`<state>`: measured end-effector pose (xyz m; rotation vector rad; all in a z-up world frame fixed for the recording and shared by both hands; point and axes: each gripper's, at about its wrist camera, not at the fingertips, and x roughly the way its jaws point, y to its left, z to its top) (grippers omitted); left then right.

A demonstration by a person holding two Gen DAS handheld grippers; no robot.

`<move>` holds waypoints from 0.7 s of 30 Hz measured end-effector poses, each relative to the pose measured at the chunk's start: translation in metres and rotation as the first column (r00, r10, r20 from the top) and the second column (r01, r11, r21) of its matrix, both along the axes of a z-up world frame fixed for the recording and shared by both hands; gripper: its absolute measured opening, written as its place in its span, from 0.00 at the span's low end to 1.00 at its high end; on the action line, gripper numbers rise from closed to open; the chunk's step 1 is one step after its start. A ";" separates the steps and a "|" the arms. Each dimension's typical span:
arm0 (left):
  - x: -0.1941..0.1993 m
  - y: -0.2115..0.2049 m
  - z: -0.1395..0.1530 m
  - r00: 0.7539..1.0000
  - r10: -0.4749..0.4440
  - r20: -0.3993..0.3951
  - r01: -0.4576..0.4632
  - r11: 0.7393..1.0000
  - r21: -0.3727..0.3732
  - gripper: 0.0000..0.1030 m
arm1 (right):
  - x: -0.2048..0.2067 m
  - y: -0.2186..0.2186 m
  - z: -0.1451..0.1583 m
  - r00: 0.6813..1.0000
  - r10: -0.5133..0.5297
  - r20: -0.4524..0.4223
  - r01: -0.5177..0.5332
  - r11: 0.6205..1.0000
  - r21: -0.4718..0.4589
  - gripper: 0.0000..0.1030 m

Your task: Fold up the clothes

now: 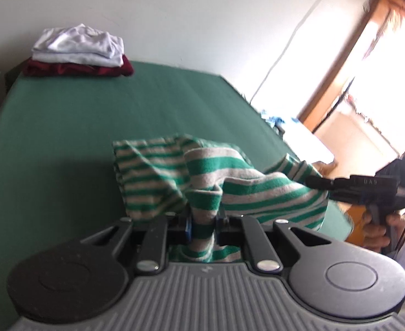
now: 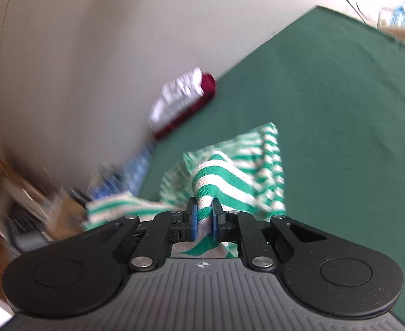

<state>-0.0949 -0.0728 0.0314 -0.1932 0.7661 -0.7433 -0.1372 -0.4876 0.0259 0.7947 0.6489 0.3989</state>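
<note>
both tongs, left (image 1: pixel 202 222) and right (image 2: pixel 203 218), clench the striped garment (image 1: pixel 230 187); only the left view shows a hand (image 1: pixel 376 231)

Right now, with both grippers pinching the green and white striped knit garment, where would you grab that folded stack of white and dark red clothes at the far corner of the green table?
Take the folded stack low, by the dark red garment at the bottom, from its open table-facing side, since the wall backs it. The white pieces on top are loose and would probably slide.
</note>
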 end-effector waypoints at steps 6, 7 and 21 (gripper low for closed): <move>0.053 -0.018 0.004 0.999 0.035 0.032 -0.038 0.995 0.089 0.10 | 0.053 -0.002 -0.005 1.000 -0.027 0.011 0.026 0.999 0.045 0.11; 0.064 -0.022 0.001 0.999 0.040 0.027 -0.043 0.994 0.104 0.10 | 0.066 -0.002 -0.012 0.999 -0.034 0.003 0.034 0.999 0.040 0.11; 0.143 -0.056 -0.060 0.986 0.148 -0.075 -0.129 0.969 0.209 0.34 | 0.125 -0.021 -0.073 0.982 -0.149 -0.114 0.151 0.988 0.012 0.42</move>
